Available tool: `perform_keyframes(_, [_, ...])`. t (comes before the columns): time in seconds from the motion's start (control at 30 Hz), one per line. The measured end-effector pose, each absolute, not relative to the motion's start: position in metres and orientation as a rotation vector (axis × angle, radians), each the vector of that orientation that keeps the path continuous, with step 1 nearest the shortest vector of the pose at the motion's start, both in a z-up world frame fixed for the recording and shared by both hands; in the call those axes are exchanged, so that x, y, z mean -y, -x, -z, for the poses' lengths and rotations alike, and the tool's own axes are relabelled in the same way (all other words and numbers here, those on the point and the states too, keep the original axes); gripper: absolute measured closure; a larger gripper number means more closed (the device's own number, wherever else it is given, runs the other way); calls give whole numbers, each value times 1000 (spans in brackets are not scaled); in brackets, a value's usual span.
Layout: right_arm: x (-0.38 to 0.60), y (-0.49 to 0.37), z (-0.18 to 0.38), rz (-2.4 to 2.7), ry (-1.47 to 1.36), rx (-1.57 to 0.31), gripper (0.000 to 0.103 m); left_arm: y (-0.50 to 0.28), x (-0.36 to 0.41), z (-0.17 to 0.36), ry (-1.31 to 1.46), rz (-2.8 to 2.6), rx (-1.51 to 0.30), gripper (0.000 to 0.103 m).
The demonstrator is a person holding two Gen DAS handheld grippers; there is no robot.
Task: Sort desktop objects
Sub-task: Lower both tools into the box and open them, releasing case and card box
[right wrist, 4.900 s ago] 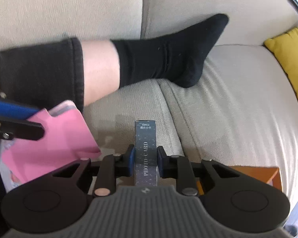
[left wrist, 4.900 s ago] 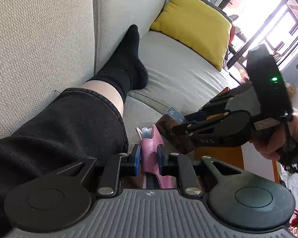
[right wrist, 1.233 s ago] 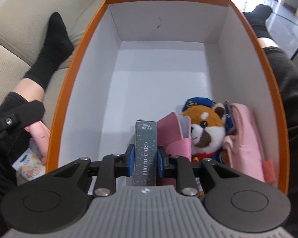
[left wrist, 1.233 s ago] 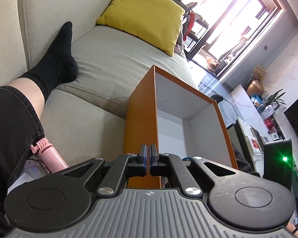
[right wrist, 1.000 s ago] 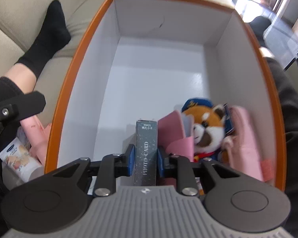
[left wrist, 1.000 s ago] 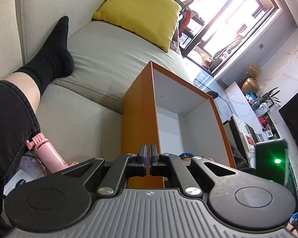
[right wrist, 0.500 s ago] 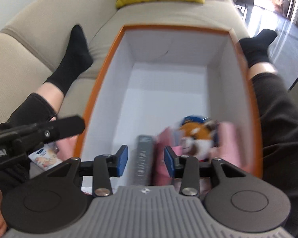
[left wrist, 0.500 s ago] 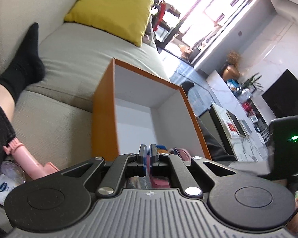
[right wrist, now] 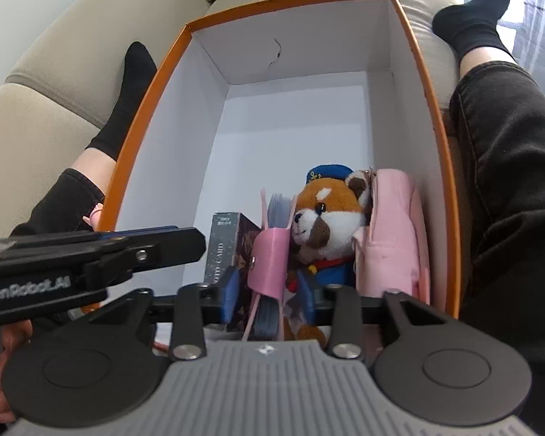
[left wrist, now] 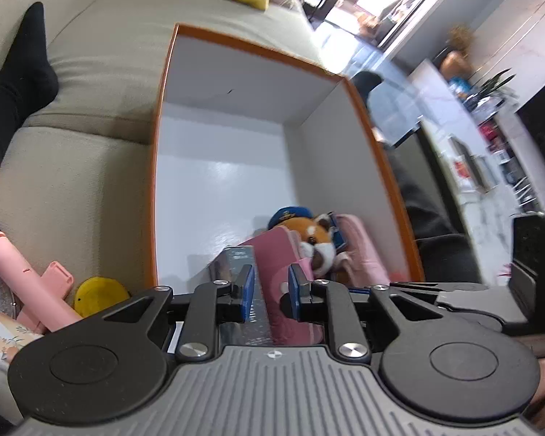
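Your right gripper (right wrist: 269, 296) hangs over the near end of the orange box (right wrist: 437, 116), jaws spread, holding nothing. Your left gripper (left wrist: 270, 289) is parted too and empty, above the same end. The photo card box (right wrist: 223, 243) stands upright inside, against the pink card holder (right wrist: 269, 258). Next comes the red panda plush (right wrist: 323, 218), then the pink pouch (right wrist: 392, 232) by the right wall. Outside, on the sofa (left wrist: 72, 181), lie a pink stick (left wrist: 29, 283) and a yellow disc (left wrist: 98, 296), possibly a lid.

Both wrist cameras look closely into box (left wrist: 381, 167).
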State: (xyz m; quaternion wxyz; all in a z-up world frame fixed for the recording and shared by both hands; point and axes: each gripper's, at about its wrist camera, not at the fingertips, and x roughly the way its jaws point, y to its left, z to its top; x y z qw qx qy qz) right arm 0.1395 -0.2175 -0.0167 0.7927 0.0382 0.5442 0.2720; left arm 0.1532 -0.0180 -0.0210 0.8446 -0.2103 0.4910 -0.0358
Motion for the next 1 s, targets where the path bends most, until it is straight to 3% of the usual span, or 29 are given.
perform_keyframes(0.37, [229, -137, 17, -674, -73, -1167, 83, -171, 35, 37, 339, 49, -1165, 79])
perform_keyframes(0.87, [232, -137, 19, -723, -145, -1143, 78, -171, 38, 31, 326, 14, -1161, 77])
perform_keyframes(1.0, [230, -140, 19, -734, -187, -1149, 62, -159, 29, 11, 359, 50, -1081, 77])
